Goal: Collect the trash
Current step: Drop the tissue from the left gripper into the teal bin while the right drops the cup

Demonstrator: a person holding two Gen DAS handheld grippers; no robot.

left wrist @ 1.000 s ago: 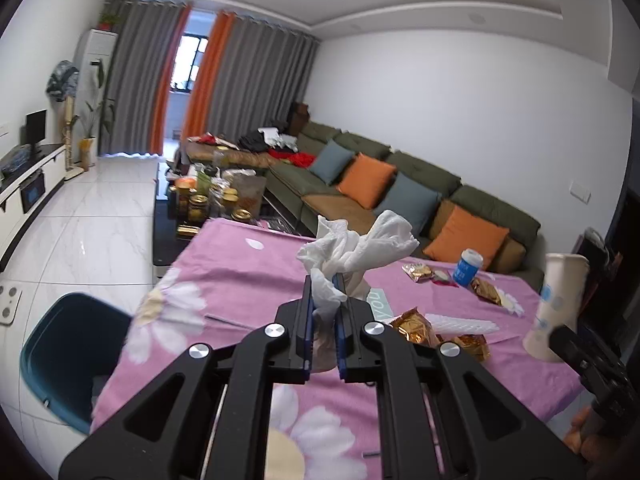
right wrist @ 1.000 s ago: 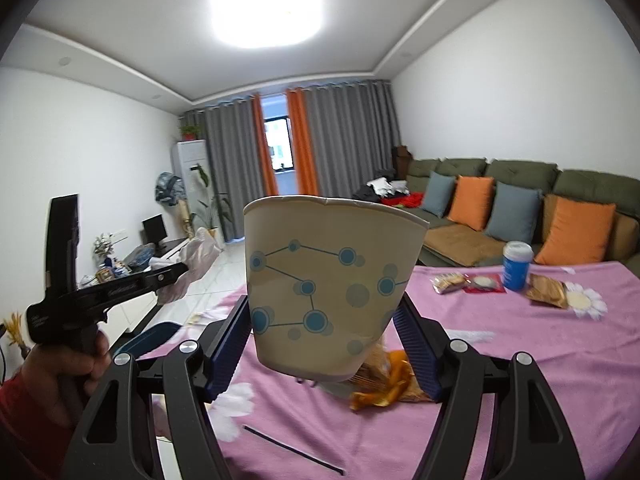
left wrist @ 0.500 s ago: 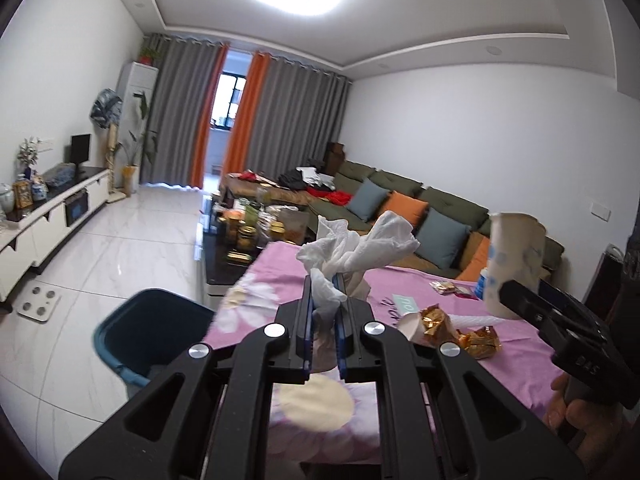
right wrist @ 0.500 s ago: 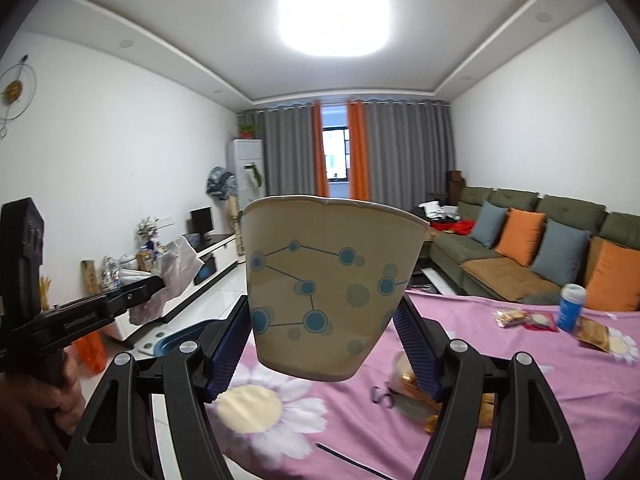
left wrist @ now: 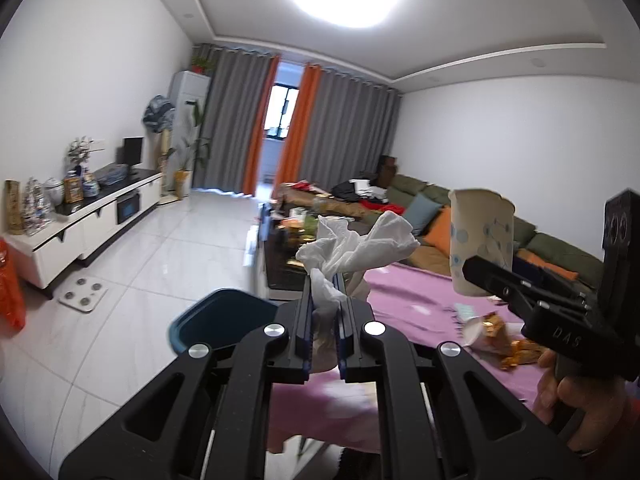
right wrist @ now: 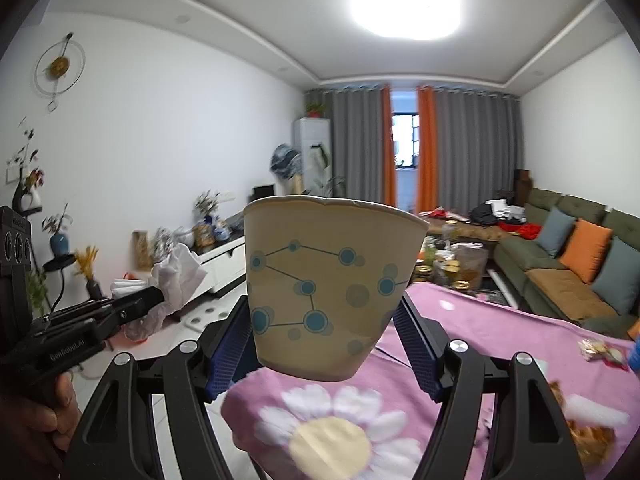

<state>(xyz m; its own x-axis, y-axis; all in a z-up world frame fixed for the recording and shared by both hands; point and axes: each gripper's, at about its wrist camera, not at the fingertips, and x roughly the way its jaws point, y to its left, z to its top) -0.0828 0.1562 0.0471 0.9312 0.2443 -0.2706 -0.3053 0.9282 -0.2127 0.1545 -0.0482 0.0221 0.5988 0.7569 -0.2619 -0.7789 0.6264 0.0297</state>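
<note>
While both claws are raised over the near end of the surface, which is covered by a purple cloth printed with daisies, each carries a piece of trash. The left claw is clenched on a crumpled white tissue, whose loose folds fan out above the narrow gap between its fingers. The right claw grips a paper cup by its lower sides; the cup sits upright, pale with a pattern of blue dots joined by lines, and its rim is slightly dented. A dark blue bin stands open on the white tiled floor, just beside the surface's edge. Crumpled gold wrappers lie farther along the cloth.
</note>
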